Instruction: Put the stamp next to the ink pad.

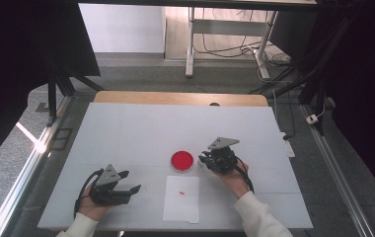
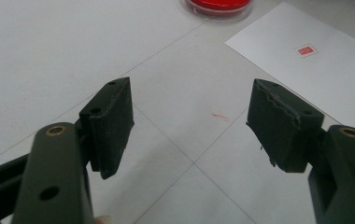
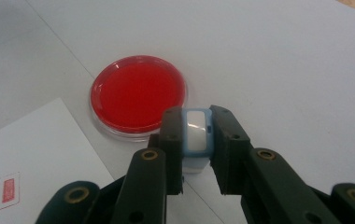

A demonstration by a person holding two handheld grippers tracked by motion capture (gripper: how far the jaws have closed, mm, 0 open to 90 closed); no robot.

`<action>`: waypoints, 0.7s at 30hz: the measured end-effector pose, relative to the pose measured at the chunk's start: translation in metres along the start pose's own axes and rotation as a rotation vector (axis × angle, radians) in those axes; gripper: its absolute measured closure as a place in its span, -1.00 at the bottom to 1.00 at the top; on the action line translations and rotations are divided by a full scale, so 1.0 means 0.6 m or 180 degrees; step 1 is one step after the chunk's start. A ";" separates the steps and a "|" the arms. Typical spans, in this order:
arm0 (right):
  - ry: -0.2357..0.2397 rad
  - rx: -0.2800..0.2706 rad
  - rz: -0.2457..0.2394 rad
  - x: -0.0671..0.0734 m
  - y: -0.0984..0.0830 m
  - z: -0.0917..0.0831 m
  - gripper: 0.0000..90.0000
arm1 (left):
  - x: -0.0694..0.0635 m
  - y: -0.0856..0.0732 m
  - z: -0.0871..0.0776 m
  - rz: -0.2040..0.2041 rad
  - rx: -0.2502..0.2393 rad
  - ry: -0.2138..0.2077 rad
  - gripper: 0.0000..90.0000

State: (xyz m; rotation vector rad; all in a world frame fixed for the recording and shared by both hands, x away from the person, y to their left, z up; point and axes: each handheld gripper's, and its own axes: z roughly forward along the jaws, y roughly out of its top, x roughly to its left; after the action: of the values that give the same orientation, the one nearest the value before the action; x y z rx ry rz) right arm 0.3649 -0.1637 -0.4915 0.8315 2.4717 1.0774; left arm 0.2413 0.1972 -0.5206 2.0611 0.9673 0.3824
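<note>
A round clear dish of red ink (image 1: 182, 160) (image 3: 138, 95) sits mid-table. Just in front of it lies a white sheet of paper (image 1: 181, 198) (image 3: 31, 154) bearing a small red stamp mark (image 1: 182, 192) (image 3: 8, 189). My right gripper (image 1: 204, 159) (image 3: 196, 149) is shut on a small blue and white stamp (image 3: 196, 135), right beside the dish's near-right rim. My left gripper (image 1: 132, 180) (image 2: 192, 126) stands open over bare table left of the paper, with nothing between its pads. From there the dish (image 2: 217, 5), paper (image 2: 315, 70) and mark (image 2: 305, 50) lie ahead.
The white table top (image 1: 126, 133) spreads wide around the dish and paper. A faint red smear (image 2: 221, 116) marks the surface ahead of the left gripper. A wooden edge (image 1: 175, 97) runs along the far side, with dark frames and cables on the floor beyond.
</note>
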 end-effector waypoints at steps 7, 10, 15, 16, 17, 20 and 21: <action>-0.0002 0.0036 -0.0030 0.002 -0.002 0.009 0.66 | 0.001 0.000 0.000 -0.0032 -0.0009 0.0002 -0.32; -0.0011 0.0046 -0.0056 0.003 -0.002 0.010 0.64 | 0.002 0.000 0.000 -0.0058 -0.0013 0.0010 -0.32; -0.0007 0.0072 -0.0064 0.005 -0.004 0.013 0.61 | 0.003 0.000 0.000 -0.0063 -0.0012 0.0014 -0.33; -0.0011 0.0067 -0.0065 0.005 -0.004 0.013 0.57 | 0.003 0.000 0.000 -0.0063 -0.0011 0.0014 -0.33; -0.0017 0.0066 -0.0055 0.006 -0.003 0.013 0.54 | 0.003 0.000 0.000 -0.0065 -0.0010 0.0014 -0.33; -0.0030 0.0053 -0.0048 0.006 -0.004 0.012 0.43 | 0.003 -0.001 0.000 -0.0065 -0.0008 0.0019 -0.33; -0.0032 0.0050 -0.0045 0.006 -0.004 0.012 0.38 | 0.003 -0.001 0.000 -0.0065 -0.0009 0.0022 -0.33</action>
State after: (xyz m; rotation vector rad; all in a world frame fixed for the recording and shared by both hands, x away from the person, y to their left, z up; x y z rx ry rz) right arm 0.3647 -0.1586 -0.4981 0.8208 2.4771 1.0479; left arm 0.2424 0.1989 -0.5210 2.0470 0.9906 0.3803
